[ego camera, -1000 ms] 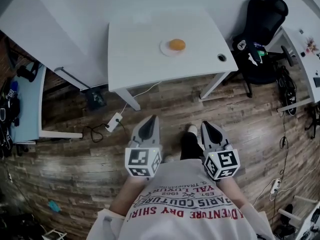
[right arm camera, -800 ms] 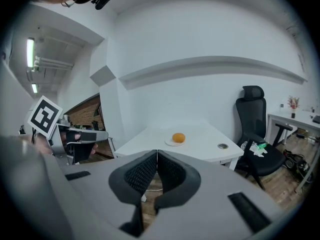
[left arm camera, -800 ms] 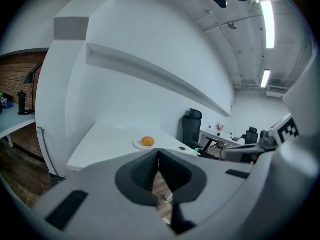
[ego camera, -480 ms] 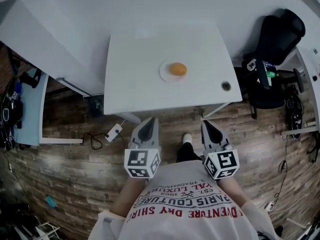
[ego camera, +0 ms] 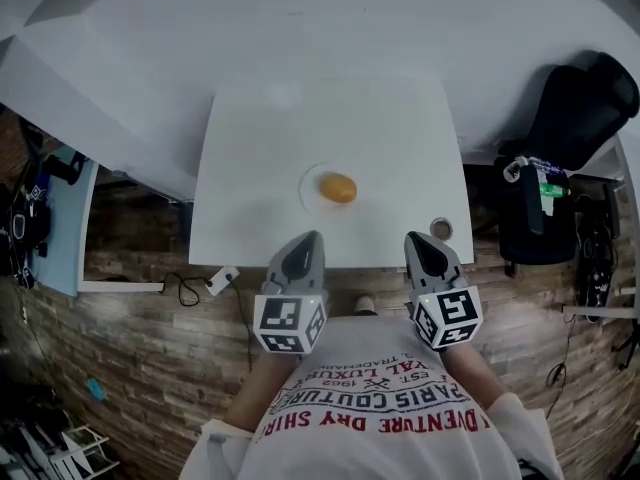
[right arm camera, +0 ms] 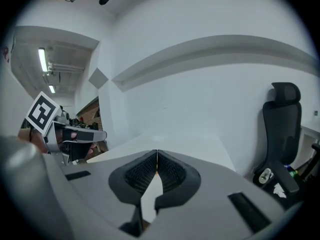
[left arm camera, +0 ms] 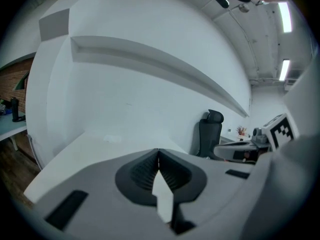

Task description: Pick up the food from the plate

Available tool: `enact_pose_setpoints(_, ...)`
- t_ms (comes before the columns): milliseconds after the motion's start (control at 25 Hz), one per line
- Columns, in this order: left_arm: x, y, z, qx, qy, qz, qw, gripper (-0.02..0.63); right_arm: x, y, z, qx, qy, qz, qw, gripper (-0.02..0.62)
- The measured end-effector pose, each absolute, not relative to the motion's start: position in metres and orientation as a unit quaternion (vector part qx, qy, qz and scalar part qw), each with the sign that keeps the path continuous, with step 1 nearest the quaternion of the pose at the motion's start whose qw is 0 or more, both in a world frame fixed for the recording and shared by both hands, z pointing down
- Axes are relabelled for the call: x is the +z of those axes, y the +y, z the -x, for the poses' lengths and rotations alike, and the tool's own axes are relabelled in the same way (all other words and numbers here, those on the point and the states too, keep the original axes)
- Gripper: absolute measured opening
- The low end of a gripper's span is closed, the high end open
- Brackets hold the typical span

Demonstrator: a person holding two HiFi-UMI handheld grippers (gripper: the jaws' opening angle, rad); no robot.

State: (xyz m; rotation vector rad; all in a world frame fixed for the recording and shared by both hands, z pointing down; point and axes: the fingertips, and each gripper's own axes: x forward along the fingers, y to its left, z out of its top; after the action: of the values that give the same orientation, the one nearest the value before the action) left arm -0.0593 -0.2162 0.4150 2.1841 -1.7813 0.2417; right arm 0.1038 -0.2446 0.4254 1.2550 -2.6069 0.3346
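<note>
Overhead, the orange food [ego camera: 338, 187] sits on a white plate [ego camera: 306, 190] mid-table [ego camera: 250, 158]; the left gripper [ego camera: 308, 240] and right gripper [ego camera: 414, 240] hover at its near edge. Left gripper view: jaws pressed together, empty. Right gripper view: likewise. Probably the approach step; next, one gripper must spread and reach forward.

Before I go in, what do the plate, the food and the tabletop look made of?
Plate: smooth, plain white, perhaps ceramic or plastic; too small to tell. Food: orange, rounded, slightly glossy, maybe a bun or fruit. Tabletop: flat matte white, likely laminate.
</note>
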Motion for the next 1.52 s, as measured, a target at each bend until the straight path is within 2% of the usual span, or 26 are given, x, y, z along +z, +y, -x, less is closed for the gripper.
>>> enact_pose_setpoints(760, 0.449, -0.324, 0.077, 0.133, -0.577, -0.785, 0.181, 0.008, 0.451, -0.33, -0.087, 0.156, -0.866, -0.456, 0.137, 0.014)
enact_pose_setpoints(960, 0.479, -0.337, 0.079, 0.182, -0.496, -0.823, 0.207, 0.008, 0.467, -0.348, -0.065, 0.182, -0.852, -0.467, 0.153, 0.014)
enact_pose_setpoints(1200, 0.509, -0.343, 0.072, 0.249, -0.396, -0.866, 0.176, 0.012, 0.489, -0.354, -0.052, 0.21, -0.831, -0.484, 0.177, 0.014)
enact_pose_setpoints(1320, 0.522, -0.348, 0.07, 0.264, -0.363, -0.876, 0.175, 0.059, 0.499, -0.355, -0.048, 0.219, -0.823, -0.49, 0.186, 0.014)
enact_pose_setpoints(1520, 0.544, -0.352, 0.059, 0.297, -0.284, -0.896, 0.17, 0.258, 0.514, -0.352, -0.046, 0.237, -0.81, -0.497, 0.204, 0.014)
